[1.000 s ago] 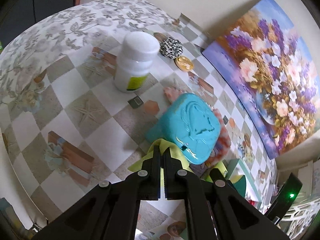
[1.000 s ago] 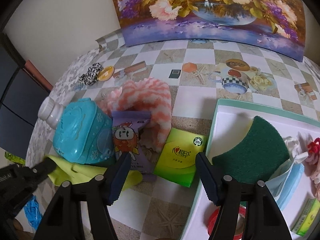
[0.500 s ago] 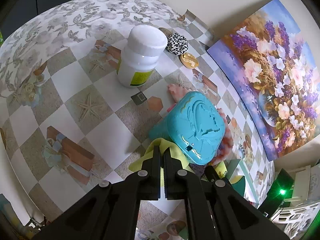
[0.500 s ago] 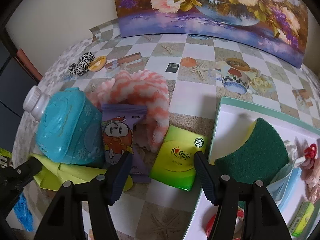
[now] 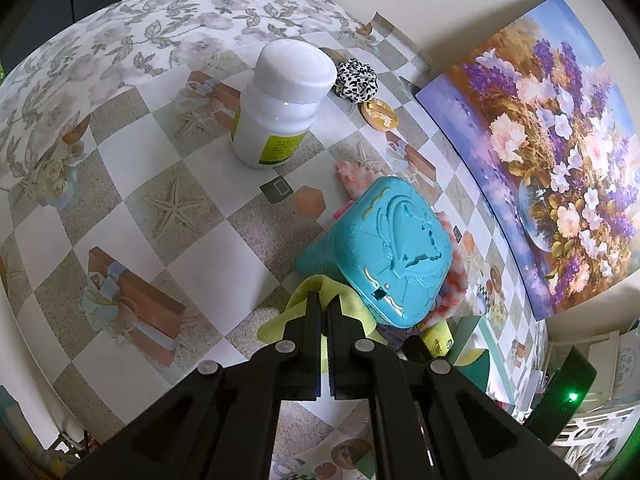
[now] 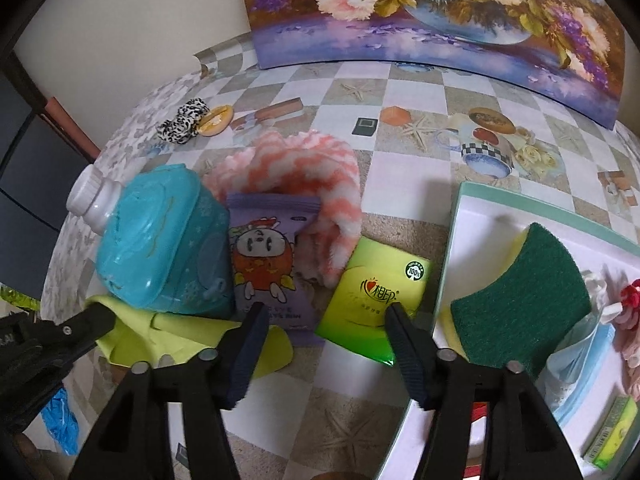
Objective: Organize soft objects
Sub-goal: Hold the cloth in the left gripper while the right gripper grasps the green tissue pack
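Note:
My left gripper [image 5: 324, 300] is shut on the edge of a yellow-green cloth [image 5: 352, 308] that lies partly under a turquoise plastic case [image 5: 384, 248]. The cloth also shows in the right wrist view [image 6: 180, 336], with the left gripper [image 6: 100, 314] at its left edge. My right gripper [image 6: 324, 312] is open and empty, hovering just above a green tissue pack [image 6: 376, 292] and a purple snack packet [image 6: 264, 264]. A pink and white fluffy cloth [image 6: 296, 176] lies behind them.
A white tray with a green rim [image 6: 480, 216] at the right holds a green sponge [image 6: 524, 296], a blue mask [image 6: 576, 356] and small items. A white bottle [image 5: 280, 104], a leopard scrunchie [image 5: 356, 80] and a leaning flower painting [image 5: 552, 152] stand farther back.
The right gripper has moved forward and lower over the tissue pack and snack packet. The left gripper stays shut on the cloth and has lifted back slightly.

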A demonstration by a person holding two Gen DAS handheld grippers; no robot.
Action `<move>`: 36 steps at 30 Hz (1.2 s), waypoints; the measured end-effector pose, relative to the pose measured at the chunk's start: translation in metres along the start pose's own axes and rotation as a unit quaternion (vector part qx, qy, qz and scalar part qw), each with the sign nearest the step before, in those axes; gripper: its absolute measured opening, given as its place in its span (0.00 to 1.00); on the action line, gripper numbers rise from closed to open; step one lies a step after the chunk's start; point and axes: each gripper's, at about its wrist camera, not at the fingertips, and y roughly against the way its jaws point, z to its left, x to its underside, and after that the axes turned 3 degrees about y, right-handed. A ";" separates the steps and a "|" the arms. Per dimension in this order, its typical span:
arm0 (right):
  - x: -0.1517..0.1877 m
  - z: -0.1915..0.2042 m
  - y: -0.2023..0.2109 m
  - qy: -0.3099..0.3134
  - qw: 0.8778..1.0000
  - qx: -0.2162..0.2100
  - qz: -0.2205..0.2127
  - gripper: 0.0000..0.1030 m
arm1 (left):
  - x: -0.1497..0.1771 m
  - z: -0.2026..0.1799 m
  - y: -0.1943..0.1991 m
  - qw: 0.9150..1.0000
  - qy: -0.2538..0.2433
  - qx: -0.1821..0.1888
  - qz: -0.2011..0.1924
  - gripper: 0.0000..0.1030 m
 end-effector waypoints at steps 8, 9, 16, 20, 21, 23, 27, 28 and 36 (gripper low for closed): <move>-0.004 -0.011 -0.002 -0.023 0.999 0.037 0.011 0.56 | 0.000 0.002 0.000 1.000 0.005 0.002 0.003 0.02; -0.004 -0.011 -0.002 -0.024 0.999 0.042 0.016 0.56 | -0.001 0.002 0.000 1.000 0.005 0.003 0.003 0.02; -0.002 -0.017 -0.005 -0.058 0.997 0.034 0.023 0.56 | -0.001 0.004 -0.001 1.000 0.009 0.008 0.009 0.02; -0.005 -0.015 -0.006 -0.058 0.997 0.043 0.017 0.57 | -0.002 0.005 -0.001 1.000 0.010 0.008 0.011 0.02; -0.005 -0.013 -0.007 -0.054 0.997 0.049 0.017 0.57 | -0.002 0.005 -0.001 1.000 0.011 0.008 0.012 0.02; -0.006 -0.009 -0.009 -0.043 0.997 0.062 0.017 0.57 | -0.003 0.005 -0.002 1.000 0.013 0.007 0.014 0.02; -0.005 0.001 -0.013 -0.010 0.995 0.094 0.023 0.57 | -0.002 0.005 -0.004 1.000 0.014 0.005 0.018 0.02; -0.004 0.002 -0.014 -0.006 0.995 0.098 0.024 0.57 | -0.002 0.006 -0.005 1.000 0.015 0.004 0.020 0.02; -0.003 0.001 -0.014 -0.004 0.995 0.092 0.022 0.52 | -0.002 0.005 -0.010 1.000 0.015 0.003 0.027 0.02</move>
